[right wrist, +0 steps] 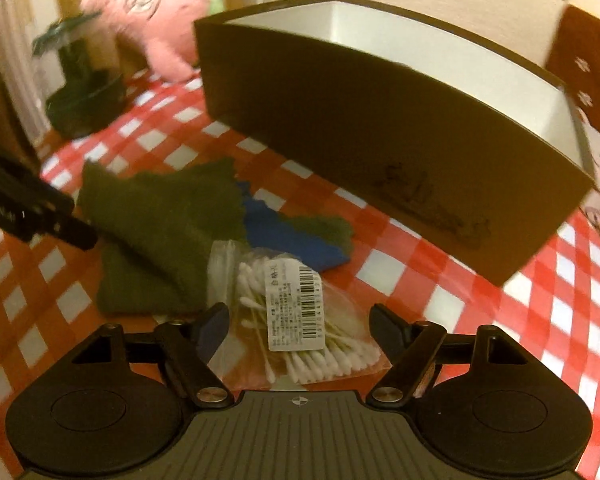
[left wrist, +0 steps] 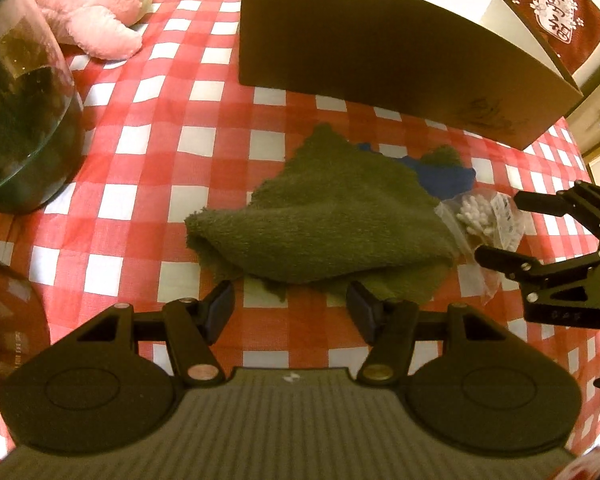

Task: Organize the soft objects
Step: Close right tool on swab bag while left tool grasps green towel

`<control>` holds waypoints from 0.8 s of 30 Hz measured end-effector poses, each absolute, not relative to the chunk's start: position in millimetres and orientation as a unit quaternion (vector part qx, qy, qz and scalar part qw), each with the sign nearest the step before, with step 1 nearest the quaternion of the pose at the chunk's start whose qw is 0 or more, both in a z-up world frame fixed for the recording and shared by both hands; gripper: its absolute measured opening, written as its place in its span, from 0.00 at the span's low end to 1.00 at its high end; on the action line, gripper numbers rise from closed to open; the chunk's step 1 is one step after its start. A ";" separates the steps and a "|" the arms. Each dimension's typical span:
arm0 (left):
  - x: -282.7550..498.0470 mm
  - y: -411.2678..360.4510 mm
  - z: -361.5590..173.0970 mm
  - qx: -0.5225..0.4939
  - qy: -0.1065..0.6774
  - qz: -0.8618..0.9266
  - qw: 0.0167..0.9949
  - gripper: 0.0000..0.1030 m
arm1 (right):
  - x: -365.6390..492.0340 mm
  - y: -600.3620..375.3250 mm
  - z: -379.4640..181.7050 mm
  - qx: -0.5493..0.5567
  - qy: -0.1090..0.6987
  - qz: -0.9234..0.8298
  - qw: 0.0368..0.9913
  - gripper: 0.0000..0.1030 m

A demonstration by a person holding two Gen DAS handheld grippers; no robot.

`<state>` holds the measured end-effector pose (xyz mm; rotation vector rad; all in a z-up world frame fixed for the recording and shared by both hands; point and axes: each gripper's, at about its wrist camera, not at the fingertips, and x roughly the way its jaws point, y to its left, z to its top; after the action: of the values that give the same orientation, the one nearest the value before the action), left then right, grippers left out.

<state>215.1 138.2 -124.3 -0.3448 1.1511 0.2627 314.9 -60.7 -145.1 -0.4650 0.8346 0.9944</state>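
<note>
From the left wrist camera, we see our left gripper (left wrist: 290,300) with its jaws spread wide and nothing between them, poised just short of the near edge of a folded olive-green terry towel (left wrist: 320,216) lying on the red-and-white checked tablecloth (left wrist: 140,136). A blue cloth (left wrist: 444,178) peeks out from under the towel's far right corner. Just right of the towel lies a clear plastic bag of white cotton swabs (left wrist: 480,220), and our right gripper (left wrist: 504,232) reaches in from the right with its fingers apart on either side of that bag. Behind stands a dark brown cardboard box with a white interior (left wrist: 380,52); a pink plush toy (left wrist: 92,20) and a dark green glass jar (left wrist: 20,112) sit to the far left.

From the right wrist camera, our right gripper (right wrist: 300,318) is open, its two fingers flanking the bag of swabs (right wrist: 296,320) without pressing on it. The towel (right wrist: 160,236) and blue cloth (right wrist: 284,236) lie just beyond, the box (right wrist: 360,128) behind them. The left gripper (right wrist: 60,224) enters from the left beside the towel.
</note>
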 end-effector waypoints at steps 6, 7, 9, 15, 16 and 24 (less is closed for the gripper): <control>215.4 142.2 -124.9 -0.173 0.536 0.126 0.817 0.58 | 319.3 -59.9 -150.6 -0.215 0.396 0.464 0.763 0.52; 215.3 143.3 -124.9 -0.178 0.535 0.125 0.816 0.58 | 319.9 -60.9 -150.4 -0.210 0.397 0.461 0.765 0.47; 214.6 146.1 -124.5 -0.190 0.533 0.126 0.815 0.58 | 321.6 -65.1 -149.6 -0.199 0.403 0.453 0.770 0.42; 209.9 161.1 -123.2 -0.257 0.513 0.122 0.810 0.58 | 333.2 -90.0 -144.4 -0.143 0.439 0.385 0.799 0.38; 209.6 164.5 -124.2 -0.274 0.509 0.123 0.807 0.59 | 335.4 -96.6 -144.0 -0.130 0.448 0.372 0.802 0.38; 215.1 184.2 -143.2 -0.383 0.486 0.143 0.772 0.51 | 345.4 -143.0 -140.7 -0.071 0.482 0.298 0.821 0.38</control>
<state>215.1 184.2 -143.2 -0.8290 1.0541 0.3099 345.4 -143.0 -140.7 -0.1502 1.0257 0.6340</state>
